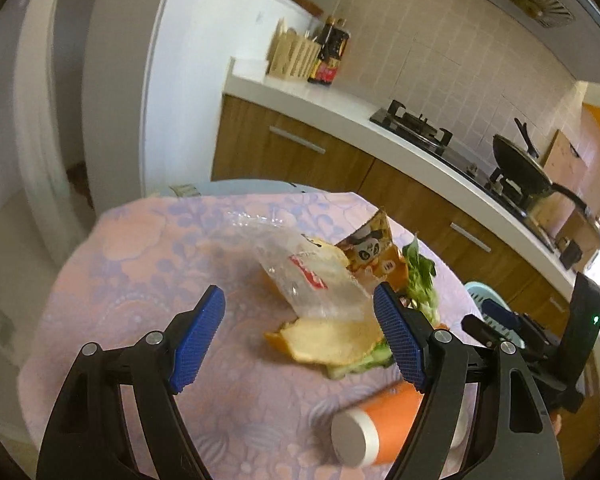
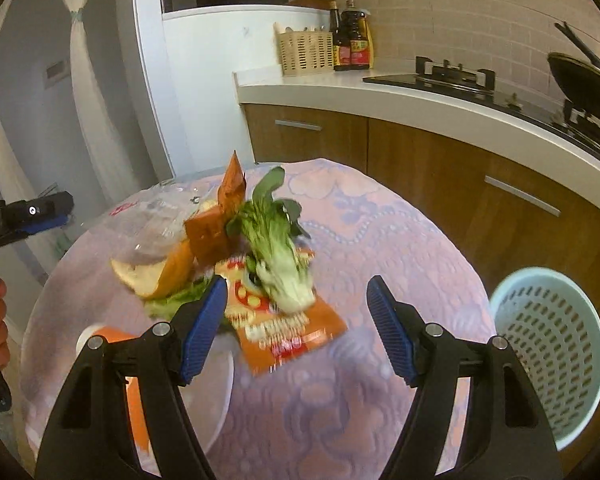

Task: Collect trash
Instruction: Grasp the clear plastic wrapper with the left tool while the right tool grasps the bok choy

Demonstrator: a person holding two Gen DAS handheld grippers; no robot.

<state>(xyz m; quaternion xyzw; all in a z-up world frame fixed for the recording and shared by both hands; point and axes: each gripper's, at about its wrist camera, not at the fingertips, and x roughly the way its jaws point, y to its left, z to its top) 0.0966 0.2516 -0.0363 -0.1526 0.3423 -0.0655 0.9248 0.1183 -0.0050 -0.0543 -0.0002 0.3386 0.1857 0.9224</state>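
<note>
Round table under a pink and lilac patterned cloth (image 2: 380,240), trash piled near its middle. Left gripper (image 1: 300,336), black with blue ribbed pads, is hovering with jaws spread wide and holding nothing; a crumpled clear plastic bag with a red label (image 1: 300,276) is lying between and just beyond its fingertips, the label's writing too blurred to read. Pale yellow-orange citrus peel (image 1: 324,340) is lying under and beside the bag. An orange carton printed with a cartoon panda (image 1: 370,252) is standing tilted behind it, small characters on it not legible.

Right gripper (image 2: 296,320) is also gaping wide and empty, hanging over a flat orange and red snack wrapper (image 2: 288,332); its print is smeared by motion, unreadable. A green leafy bok choy head (image 2: 276,248) is resting on the wrapper's far end. An orange paper cup with a white base (image 1: 376,428) is lying on its side near the table's edge, close under the left gripper's right finger.

A pale blue perforated plastic basket (image 2: 552,348) is standing off the table's right side. On the white counter (image 2: 340,84), dark sauce bottles with red and yellow labels (image 2: 352,44) are standing beside a cream slatted basket (image 2: 304,52); label text not readable
</note>
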